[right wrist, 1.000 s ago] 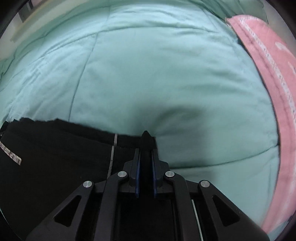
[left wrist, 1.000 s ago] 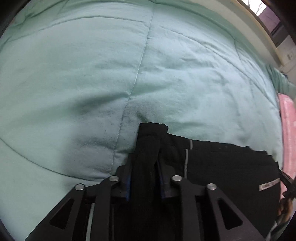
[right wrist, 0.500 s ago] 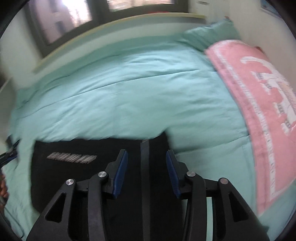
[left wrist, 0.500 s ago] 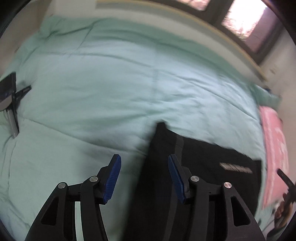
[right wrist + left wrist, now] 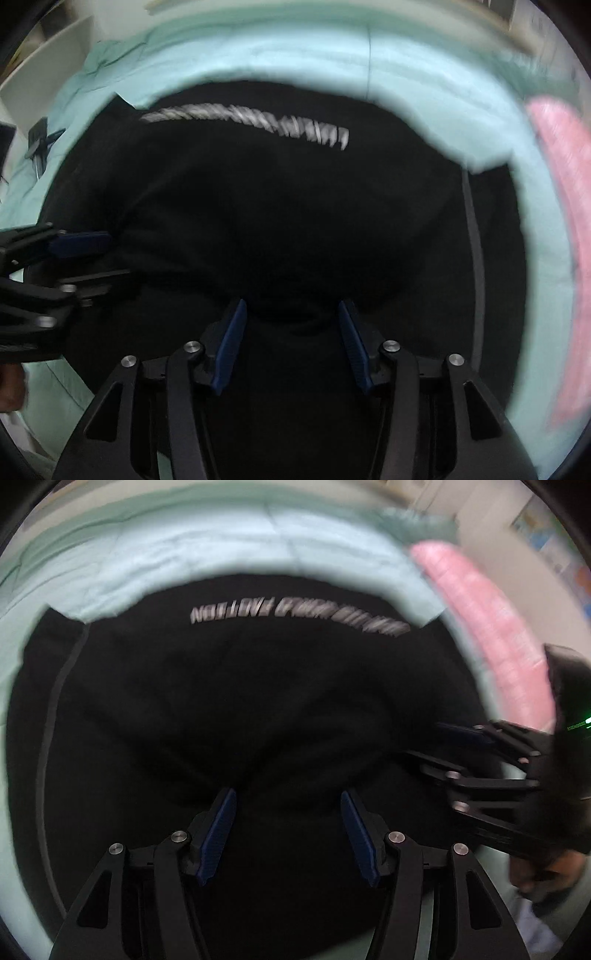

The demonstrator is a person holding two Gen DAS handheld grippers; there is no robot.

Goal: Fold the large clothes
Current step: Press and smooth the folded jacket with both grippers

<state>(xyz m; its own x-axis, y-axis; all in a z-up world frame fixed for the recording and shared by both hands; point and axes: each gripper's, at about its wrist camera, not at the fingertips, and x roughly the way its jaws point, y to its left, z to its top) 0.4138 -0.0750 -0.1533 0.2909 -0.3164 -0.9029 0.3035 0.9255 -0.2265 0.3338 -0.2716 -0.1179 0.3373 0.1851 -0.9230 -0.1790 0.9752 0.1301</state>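
Observation:
A large black garment [image 5: 240, 709] with a line of white lettering [image 5: 295, 614] lies spread on the mint green quilt [image 5: 184, 554]. It also fills the right wrist view [image 5: 295, 221]. My left gripper [image 5: 288, 827] is open and empty over the near part of the garment. My right gripper [image 5: 291, 343] is open and empty too. Each gripper shows in the other's view: the right one at the right edge [image 5: 472, 753], the left one at the left edge [image 5: 62, 266]. Both views are motion-blurred.
A pink blanket [image 5: 491, 635] lies along the right side of the bed; it also shows in the right wrist view [image 5: 565, 206]. A small dark object [image 5: 40, 142] lies on the quilt at the far left. A wall rises behind the bed.
A second ago both grippers were shut on the garment's edge. They opened, let it go, and have pulled back toward its near side, turning toward its middle.

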